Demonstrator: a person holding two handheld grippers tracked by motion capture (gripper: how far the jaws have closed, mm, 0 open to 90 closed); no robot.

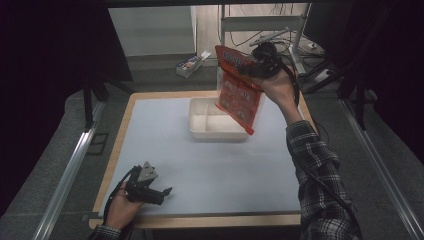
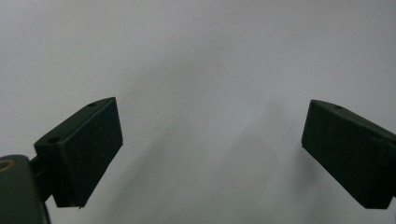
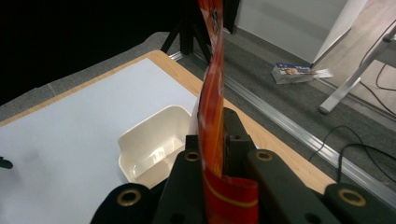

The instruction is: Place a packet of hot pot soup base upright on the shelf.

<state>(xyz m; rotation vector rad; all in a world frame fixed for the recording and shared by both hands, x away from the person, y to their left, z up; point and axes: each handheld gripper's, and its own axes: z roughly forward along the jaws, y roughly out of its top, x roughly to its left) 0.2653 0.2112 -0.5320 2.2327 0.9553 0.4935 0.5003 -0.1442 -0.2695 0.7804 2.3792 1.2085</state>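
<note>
Hanging from the right gripper [image 1: 260, 62], a red bag [image 1: 238, 90] is clamped at its upper corner between jaws shut tight on the film. From the high view the bag's long axis runs from about 11 o'clock down to 5 o'clock, its lower end dangling over the right edge of a cream tray [image 1: 212, 132] that sits on the far half of the table [image 1: 210, 170]. That is the relation that matters, I'd say: the tray lies below the claw, toward 7 o'clock, so any tipping or lowering goes that way. In the right gripper view the bag [image 3: 212, 107] stands edge-on between the jaws, and the tray [image 3: 154, 144] is down at 9 o'clock beyond it.

Well away at the near left corner, the left gripper [image 1: 150, 190] rests low by the table, jaws spread wide and holding nothing; its own view [image 2: 210, 154] looks at bare table. The right hand is clearly the nearer one to the tray.

White printing covers the bag's face, but it is too small to read. A small box [image 1: 190, 65] lies on the floor beyond the table; its label is unreadable too.
</note>
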